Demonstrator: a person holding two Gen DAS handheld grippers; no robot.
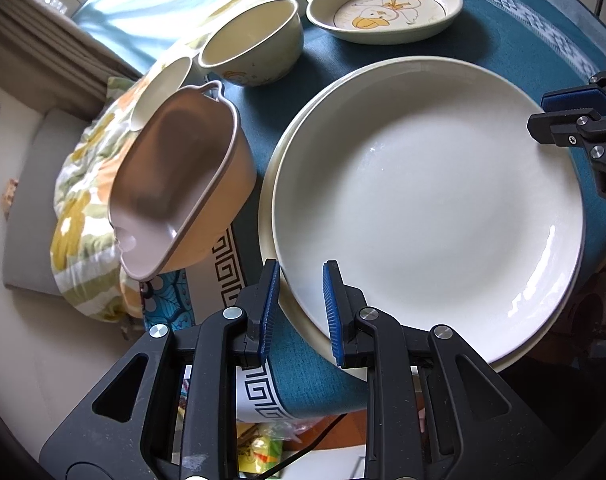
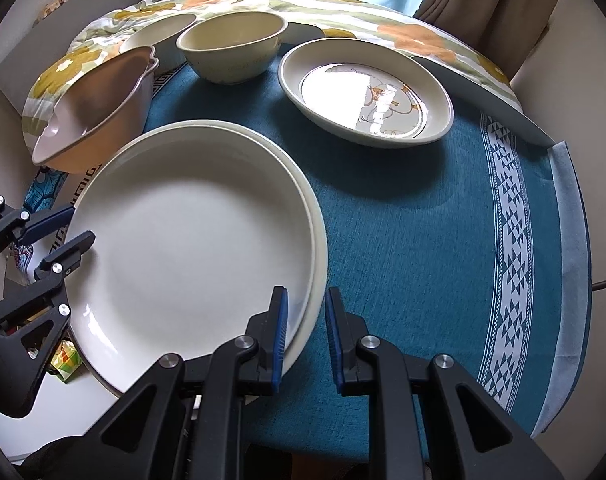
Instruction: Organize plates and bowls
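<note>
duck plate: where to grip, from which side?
Grip the duck plate by its raised rim on the near right edge, coming from above with one finger inside the rim and one outside. It sits flat on the cloth, so only the rim gives purchase; that side is bare, while the bowl crowds its left.

Left wrist cam: sits just behind its own black gripper w/ blue pads [image 1: 301,312], looks steeply down and forward, close over the near-left rim of the stacked white round ceramic plates [image 1: 427,208]; far side shows a window and curtain at top left.

Right wrist cam: same steep down-forward angle, close over the stack's near-right rim [image 2: 191,240], behind the right black gripper w/ blue pads [image 2: 306,334].

Shared: the stack, teal woven tablecloth [image 2: 403,220], tan oval dish w/ handles [image 1: 183,184], cream round bowl [image 2: 231,46], duck-print shallow plate [image 1: 385,6]. Each cam catches the other gripper at frame edge.
</note>
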